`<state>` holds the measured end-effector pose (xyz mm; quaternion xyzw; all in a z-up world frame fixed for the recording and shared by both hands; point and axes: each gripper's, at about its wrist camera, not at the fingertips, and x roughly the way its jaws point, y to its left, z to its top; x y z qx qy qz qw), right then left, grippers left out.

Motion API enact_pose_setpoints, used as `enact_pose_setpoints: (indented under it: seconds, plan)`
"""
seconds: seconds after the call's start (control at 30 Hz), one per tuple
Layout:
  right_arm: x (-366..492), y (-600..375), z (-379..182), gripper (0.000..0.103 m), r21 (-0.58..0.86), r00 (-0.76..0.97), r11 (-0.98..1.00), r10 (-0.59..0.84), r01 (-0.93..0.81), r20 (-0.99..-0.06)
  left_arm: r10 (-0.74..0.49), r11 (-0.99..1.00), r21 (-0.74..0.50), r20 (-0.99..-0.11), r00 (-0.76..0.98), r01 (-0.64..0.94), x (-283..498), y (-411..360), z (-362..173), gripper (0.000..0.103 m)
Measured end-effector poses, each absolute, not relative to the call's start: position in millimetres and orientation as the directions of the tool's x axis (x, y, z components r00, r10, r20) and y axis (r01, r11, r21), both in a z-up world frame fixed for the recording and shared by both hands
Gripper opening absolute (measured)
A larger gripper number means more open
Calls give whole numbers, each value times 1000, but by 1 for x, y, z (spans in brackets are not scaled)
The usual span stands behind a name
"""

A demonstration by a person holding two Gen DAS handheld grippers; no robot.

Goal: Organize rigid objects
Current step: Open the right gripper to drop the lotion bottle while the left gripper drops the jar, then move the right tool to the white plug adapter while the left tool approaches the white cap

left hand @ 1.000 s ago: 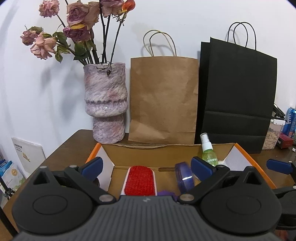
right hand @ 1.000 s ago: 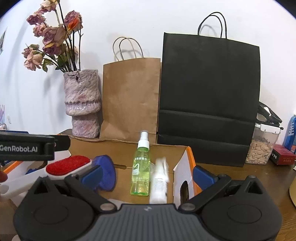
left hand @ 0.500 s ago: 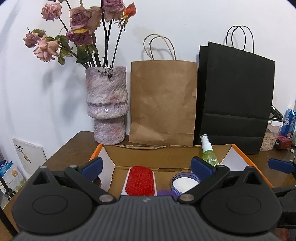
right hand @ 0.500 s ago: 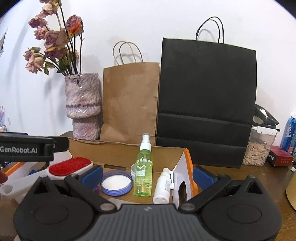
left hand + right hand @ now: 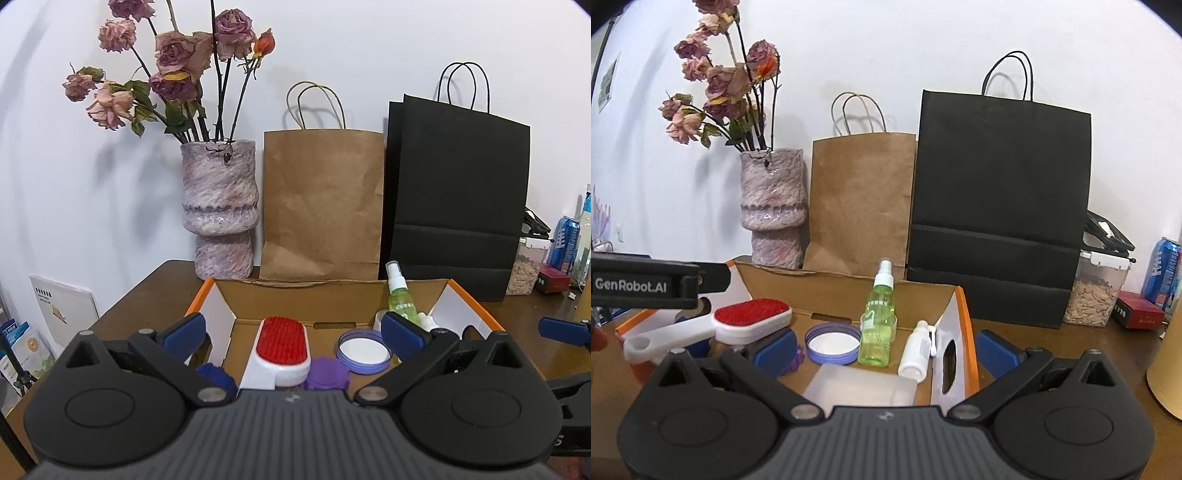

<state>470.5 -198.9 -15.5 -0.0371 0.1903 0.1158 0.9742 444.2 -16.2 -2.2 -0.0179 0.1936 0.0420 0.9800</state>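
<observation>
Both grippers, left gripper [image 5: 290, 332] and right gripper [image 5: 884, 347], are hovering wide open and empty while we're keeping the green spray bottle [image 5: 878, 317], purple lid [image 5: 833, 341] and red brush [image 5: 751, 319] grouped inside the cardboard box [image 5: 955, 332], seemingly packed.

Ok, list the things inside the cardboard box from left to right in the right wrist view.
White lint brush with red pad → purple lid with white lining, lying flat → upright green spray bottle → small white nozzle bottle.
</observation>
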Motion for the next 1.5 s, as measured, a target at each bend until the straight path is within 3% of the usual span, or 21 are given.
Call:
enact_pose_setpoints:
  seconds: [0.6,1.27,1.5]
  plan:
    - [401,-214,-25,103,-41,883,962,230,-270,-408,80,996,2,-406,911,-87,375,-24,-14,103]
    - [403,-227,-63,103,-36,770,935,268,-353,-579,94,994,4,-492,866,-106,338,-14,-44,103]
    - [422,-226,-76,94,-4,719,921,301,-389,-626,99,994,6,-512,853,-112,342,-13,-50,103]
